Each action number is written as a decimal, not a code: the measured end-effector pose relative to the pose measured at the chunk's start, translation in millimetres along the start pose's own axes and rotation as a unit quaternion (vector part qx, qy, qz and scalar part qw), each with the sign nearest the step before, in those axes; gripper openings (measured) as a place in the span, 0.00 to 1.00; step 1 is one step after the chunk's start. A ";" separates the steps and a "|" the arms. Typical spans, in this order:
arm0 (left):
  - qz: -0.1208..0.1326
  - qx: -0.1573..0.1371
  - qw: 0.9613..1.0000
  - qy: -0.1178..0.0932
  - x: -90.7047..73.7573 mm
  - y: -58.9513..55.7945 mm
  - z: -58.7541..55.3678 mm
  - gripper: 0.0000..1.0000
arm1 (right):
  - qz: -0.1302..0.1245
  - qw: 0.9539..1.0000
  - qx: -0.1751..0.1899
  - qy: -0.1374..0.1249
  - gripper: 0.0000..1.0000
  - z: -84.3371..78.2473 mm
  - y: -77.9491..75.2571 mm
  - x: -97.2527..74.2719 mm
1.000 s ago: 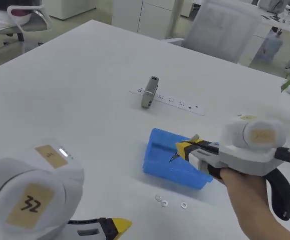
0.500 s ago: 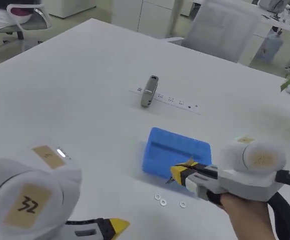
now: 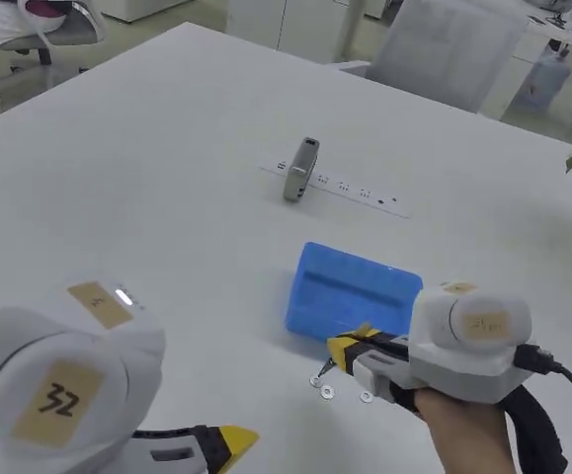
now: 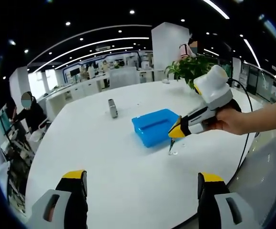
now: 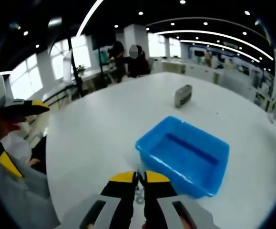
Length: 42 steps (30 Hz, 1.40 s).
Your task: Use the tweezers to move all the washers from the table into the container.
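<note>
A blue container (image 3: 355, 294) sits mid-table, also seen in the left gripper view (image 4: 153, 126) and the right gripper view (image 5: 185, 155). Three small washers (image 3: 327, 393) lie on the table just in front of it (image 4: 175, 152). My right gripper (image 3: 337, 352) is shut on thin tweezers (image 3: 322, 371), whose tip points down right beside the washers. In the right gripper view the tweezers (image 5: 138, 190) stick out between the closed yellow-tipped jaws. Whether the tip touches a washer is too small to tell. My left gripper (image 4: 140, 188) hangs open at the near left (image 3: 228, 441), holding nothing.
A white power strip (image 3: 343, 188) with a grey device (image 3: 298, 170) standing on it lies beyond the container. Office chairs (image 3: 444, 49) stand past the far table edge. A potted plant (image 4: 190, 69) stands at the table's right. People (image 5: 128, 59) stand in the background.
My right gripper, with the tweezers, has moved from above the container's near wall back toward me and down to the washers. The left gripper has stayed put.
</note>
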<state>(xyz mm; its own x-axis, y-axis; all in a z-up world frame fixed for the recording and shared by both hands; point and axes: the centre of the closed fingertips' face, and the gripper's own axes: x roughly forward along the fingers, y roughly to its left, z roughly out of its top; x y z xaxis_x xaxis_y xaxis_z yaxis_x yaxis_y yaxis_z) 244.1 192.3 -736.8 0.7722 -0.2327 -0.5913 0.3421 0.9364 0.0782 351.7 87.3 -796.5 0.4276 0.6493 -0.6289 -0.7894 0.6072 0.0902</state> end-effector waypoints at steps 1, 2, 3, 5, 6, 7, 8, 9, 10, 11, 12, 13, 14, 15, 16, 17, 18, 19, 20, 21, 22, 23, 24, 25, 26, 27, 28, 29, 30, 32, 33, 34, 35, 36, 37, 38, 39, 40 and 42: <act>-0.001 0.000 1.000 0.001 0.3 -0.3 -0.8 0.99 | 0.002 1.000 0.003 0.001 0.02 -0.4 0.8 0.2; 0.000 0.000 1.000 0.002 0.4 -0.3 -1.2 0.99 | 0.002 1.000 0.005 0.001 0.02 -1.3 1.1 0.7; -0.001 0.000 1.000 0.002 0.4 -0.3 -1.5 0.99 | 0.002 1.000 0.003 0.002 0.03 -2.1 1.7 1.0; 0.000 0.000 1.000 0.002 0.4 0.1 -1.8 0.99 | -0.005 1.000 -0.007 0.008 0.03 -5.2 1.3 1.9; 0.000 -0.001 1.000 0.002 0.4 0.4 -1.9 0.99 | -0.007 1.000 -0.013 0.009 0.03 -5.8 1.9 1.1; 0.000 -0.001 1.000 0.002 0.3 0.7 -1.9 0.99 | -0.007 1.000 -0.014 0.009 0.03 -5.5 2.2 0.6; 0.001 -0.001 1.000 0.002 0.1 1.0 -1.9 0.99 | -0.007 1.000 -0.014 0.008 0.03 -5.1 2.0 0.4; 0.002 -0.001 1.000 0.002 -0.1 1.3 -1.8 0.99 | -0.007 1.000 -0.013 0.008 0.03 -5.1 1.6 0.5; 0.001 -0.002 1.000 0.002 -0.1 1.2 -2.1 0.99 | -0.007 1.000 -0.013 0.007 0.03 -5.0 1.1 0.6; 0.001 -0.002 1.000 0.002 -0.1 1.1 -2.3 0.99 | -0.007 1.000 -0.012 0.007 0.03 -4.9 1.1 0.9; 0.001 -0.002 1.000 0.003 -0.1 1.1 -2.6 0.99 | -0.007 1.000 -0.010 0.006 0.03 -4.8 1.1 1.0; 0.001 -0.002 1.000 0.003 -0.2 1.0 -2.8 0.99 | -0.008 1.000 -0.010 0.007 0.03 -4.8 1.3 1.1; 0.001 0.000 1.000 0.003 -0.4 0.8 -2.9 0.99 | -0.009 1.000 -0.011 0.006 0.03 -4.2 1.5 1.1; 0.001 0.000 1.000 0.003 -0.5 0.7 -2.9 0.99 | -0.012 1.000 -0.014 0.007 0.03 -4.0 0.7 1.2; 0.001 -0.001 1.000 0.003 -0.6 0.5 -2.9 0.99 | -0.013 1.000 -0.017 0.006 0.03 -3.8 0.4 1.4; 0.001 -0.002 1.000 0.002 -0.3 0.6 -2.7 0.99 | -0.012 1.000 -0.019 0.006 0.03 -3.6 0.5 1.8; 0.000 -0.002 1.000 0.001 -0.3 0.5 -2.6 0.99 | -0.011 1.000 -0.018 0.006 0.03 -3.3 0.8 2.0; 0.000 -0.002 1.000 0.002 -0.2 0.5 -2.7 0.99 | -0.011 1.000 -0.018 0.006 0.03 -3.1 0.3 2.5; 0.000 -0.001 1.000 0.002 -0.1 0.5 -2.6 0.99 | -0.012 1.000 -0.022 0.007 0.03 -3.0 -0.5 2.7; 0.000 0.000 1.000 0.002 -0.1 0.5 -2.5 0.99 | -0.014 0.999 -0.027 0.007 0.03 -3.2 -0.6 2.7; 0.000 0.001 1.000 0.002 -0.2 0.4 -2.4 0.99 | -0.013 0.999 -0.032 0.007 0.02 -3.5 0.1 2.9; 0.001 0.001 1.000 0.002 -0.2 0.4 -2.2 0.99 | -0.013 0.999 -0.035 0.007 0.02 -3.9 1.0 2.9; 0.000 0.001 1.000 0.002 -0.1 0.3 -2.2 0.99 | -0.012 0.999 -0.044 0.007 0.02 -4.6 2.6 2.8; 0.000 0.000 1.000 0.002 0.1 0.1 -2.4 0.99 | -0.012 0.999 -0.048 0.007 0.02 -5.4 2.7 3.3; 0.000 0.000 1.000 0.003 0.3 0.0 -2.6 0.99 | -0.010 0.998 -0.056 0.006 0.02 -6.3 3.2 3.9; 0.000 0.001 1.000 0.003 0.3 0.0 -2.7 0.99 | -0.009 0.998 -0.056 0.006 0.02 -6.7 3.8 3.7; 0.000 0.002 1.000 0.003 0.3 -0.1 -2.5 0.99 | -0.009 0.998 -0.057 0.006 0.01 -6.9 3.9 3.6; 0.000 0.002 1.000 0.002 0.4 -0.2 -2.3 0.99 | -0.011 0.998 -0.061 0.005 0.01 -6.6 2.2 3.8; -0.001 0.001 1.000 0.001 0.3 -0.6 -1.6 0.99 | -0.012 0.998 -0.062 0.005 0.01 -6.4 0.9 3.9; -0.002 0.001 1.000 -0.001 0.1 -0.9 -0.7 0.99 | -0.012 0.999 -0.046 0.005 0.01 -8.0 -4.2 4.9; -0.002 0.003 1.000 -0.001 0.1 -1.2 -0.4 0.99 | -0.011 0.999 -0.042 0.005 0.01 -8.6 -6.1 4.9; -0.002 0.004 1.000 -0.001 0.0 -1.3 -0.2 0.99 | -0.009 0.999 -0.039 0.005 0.01 -9.0 -6.3 4.9; -0.002 0.004 1.000 -0.002 -0.2 -1.3 0.1 0.99 | -0.008 0.999 -0.035 0.005 0.01 -9.4 -6.9 4.7; -0.002 0.004 1.000 -0.002 -0.4 -1.4 0.3 0.99 | -0.010 0.999 -0.033 0.004 0.00 -9.8 -7.7 5.6; -0.002 0.004 1.000 -0.002 -0.5 -1.4 0.5 0.99 | -0.011 0.999 -0.032 0.005 0.00 -10.5 -8.4 4.8; -0.002 0.004 1.000 -0.003 -0.8 -1.2 0.9 0.99 | -0.011 1.000 -0.027 0.008 0.00 -11.8 -9.5 3.5; -0.001 0.005 1.000 -0.004 -1.0 -0.9 1.2 0.99 | -0.011 1.000 -0.024 0.009 0.00 -11.9 -8.8 2.3; -0.001 0.006 1.000 -0.004 -1.5 -0.5 1.9 0.99 | -0.007 1.000 -0.018 0.009 0.00 -12.3 -7.5 1.5; 0.000 0.006 1.000 -0.006 -2.0 0.2 2.7 0.99 | -0.009 1.000 -0.015 0.008 0.00 -12.1 -5.9 -0.3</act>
<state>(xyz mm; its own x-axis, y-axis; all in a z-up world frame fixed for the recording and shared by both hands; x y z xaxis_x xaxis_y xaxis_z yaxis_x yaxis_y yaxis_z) 244.1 192.3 -733.5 0.7779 -0.2363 -0.5822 0.3489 0.9330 0.0876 350.9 77.9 -806.1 0.4348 0.6312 -0.6423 -0.7947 0.6044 0.0560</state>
